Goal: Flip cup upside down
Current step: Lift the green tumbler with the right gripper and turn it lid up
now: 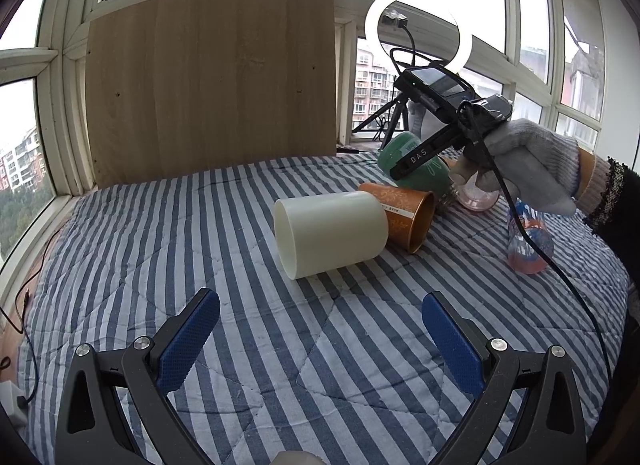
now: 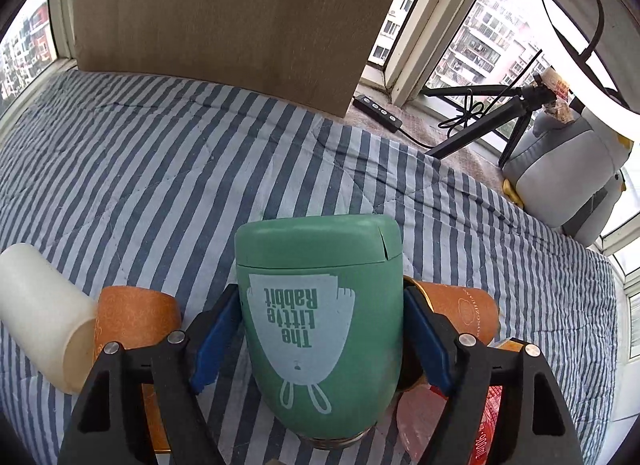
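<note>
A green cup (image 2: 320,325) printed "The Little Rabbit" fills the right wrist view, its lid end pointing away. My right gripper (image 2: 320,329) is shut on it, a blue pad on each side. In the left wrist view the green cup (image 1: 416,169) is held above the striped cloth by the right gripper, with a gloved hand (image 1: 532,161) behind it. My left gripper (image 1: 320,333) is open and empty, low over the cloth, in front of a cream cup (image 1: 332,233) lying on its side.
An orange cup (image 1: 404,217) lies on its side behind the cream cup. A pink glass (image 1: 478,195) and a plastic bottle (image 1: 528,241) lie at the right. A wooden board (image 1: 208,81), a ring light (image 1: 420,29) on a tripod and a plush toy (image 2: 560,169) stand at the back.
</note>
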Available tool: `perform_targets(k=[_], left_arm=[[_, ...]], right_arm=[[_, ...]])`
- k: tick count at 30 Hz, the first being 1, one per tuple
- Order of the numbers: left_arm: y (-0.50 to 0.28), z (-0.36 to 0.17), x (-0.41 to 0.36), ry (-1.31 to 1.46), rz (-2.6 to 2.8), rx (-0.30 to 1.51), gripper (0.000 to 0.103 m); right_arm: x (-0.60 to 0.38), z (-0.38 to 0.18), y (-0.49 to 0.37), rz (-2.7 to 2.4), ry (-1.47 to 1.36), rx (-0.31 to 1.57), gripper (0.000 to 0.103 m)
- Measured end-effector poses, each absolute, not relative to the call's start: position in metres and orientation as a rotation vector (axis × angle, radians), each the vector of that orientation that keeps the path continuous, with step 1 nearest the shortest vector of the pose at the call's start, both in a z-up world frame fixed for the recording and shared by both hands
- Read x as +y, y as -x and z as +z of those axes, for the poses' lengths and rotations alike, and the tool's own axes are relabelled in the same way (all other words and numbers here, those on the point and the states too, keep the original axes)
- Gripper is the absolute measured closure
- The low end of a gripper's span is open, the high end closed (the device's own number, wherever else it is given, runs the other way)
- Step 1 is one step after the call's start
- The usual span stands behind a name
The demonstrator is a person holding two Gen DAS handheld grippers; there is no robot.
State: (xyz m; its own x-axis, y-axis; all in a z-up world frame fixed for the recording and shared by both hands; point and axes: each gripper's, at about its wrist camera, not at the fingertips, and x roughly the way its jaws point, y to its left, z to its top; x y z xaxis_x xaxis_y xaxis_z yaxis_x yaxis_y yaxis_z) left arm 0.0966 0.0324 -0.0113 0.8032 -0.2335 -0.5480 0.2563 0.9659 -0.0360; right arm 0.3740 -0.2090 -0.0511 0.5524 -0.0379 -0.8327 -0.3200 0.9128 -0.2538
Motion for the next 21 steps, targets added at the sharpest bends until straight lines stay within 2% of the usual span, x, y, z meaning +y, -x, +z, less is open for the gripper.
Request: perform_targets(k=[12,21], left_arm=[[-0.101,-0.011,0.036,-0.038,-0.238,0.581,0.000],[-0.107,-0.008,0.046,-0.012,-0.200,0.568,0.000]], right_arm=[[-0.197,-0.021,-0.352,0.131,0.457,0.899,0.028],[-0.185,0.013,-0.289,0.124,0.515,0.852,0.028]])
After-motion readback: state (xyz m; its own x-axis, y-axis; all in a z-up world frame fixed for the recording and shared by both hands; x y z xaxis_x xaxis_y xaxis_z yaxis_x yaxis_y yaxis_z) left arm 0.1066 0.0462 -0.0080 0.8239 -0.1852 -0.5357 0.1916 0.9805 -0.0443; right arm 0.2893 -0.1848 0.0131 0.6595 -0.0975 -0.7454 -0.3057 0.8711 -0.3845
